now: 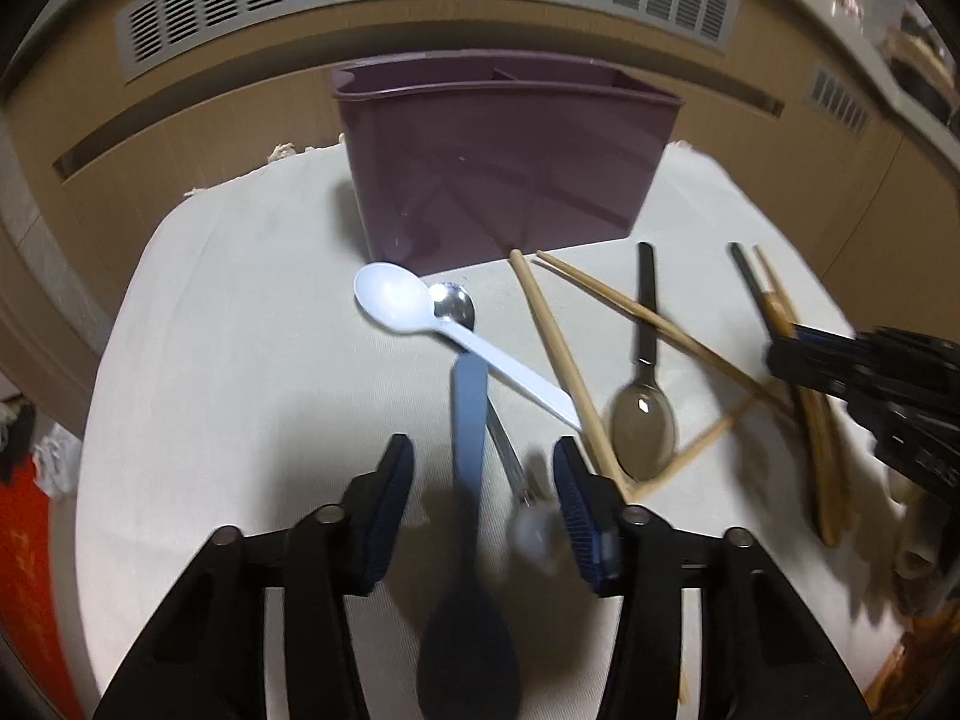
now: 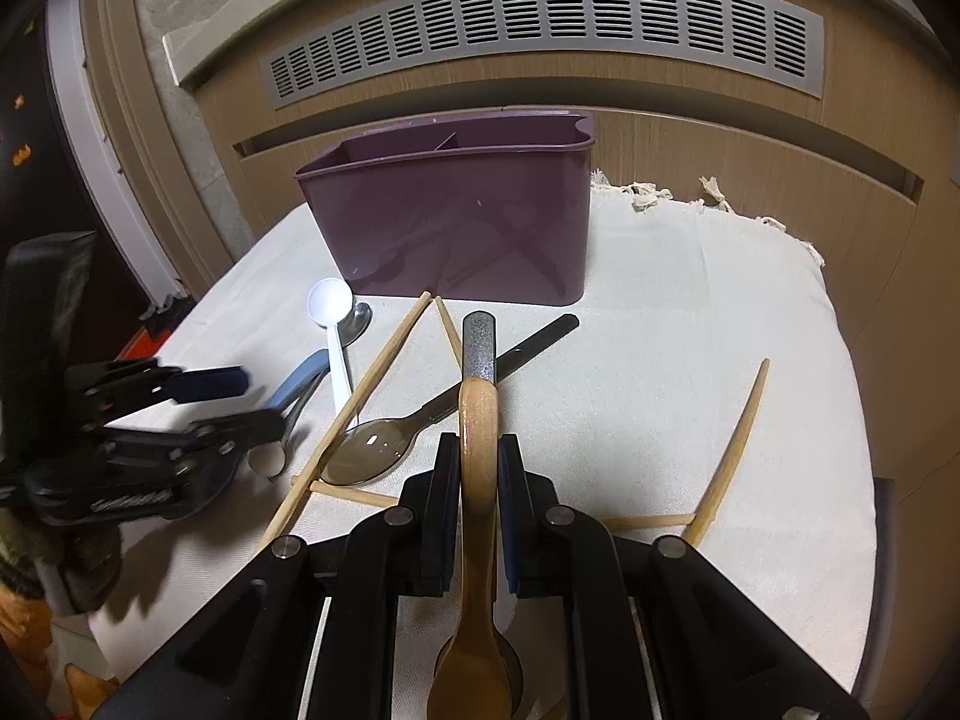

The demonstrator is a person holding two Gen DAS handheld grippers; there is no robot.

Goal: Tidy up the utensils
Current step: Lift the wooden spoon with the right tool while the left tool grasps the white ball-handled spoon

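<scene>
Left gripper spread wide above the white cloth, pads clear on either side of a blue-handled spoon, nothing pinched. Bowl of that spoon dark and blurred at the bottom edge, partly cut off. Beside it a metal spoon, only bowl and a stretch of thin handle showing (the rest tucked under the blue handle and the white plastic spoon lying across both). Small pale blob by the left gripper's right pad too smeared to identify.

Right gripper clamped on a wooden spoon, handle pointing forward between the pads, bowl nearest the lens and running off the bottom. Behind the wooden handle a grey speckled handle standing out past it; whether also held, cannot tell, lower part hidden.

On the cloth between the grippers: a translucent grey spoon with a dark handle, crossed by several wooden chopsticks, ends disappearing under the gripper body. One curved wooden stick apart on the right.

Purple utensil holder upright at the back of the cloth, divider visible inside, contents not visible from here.
</scene>
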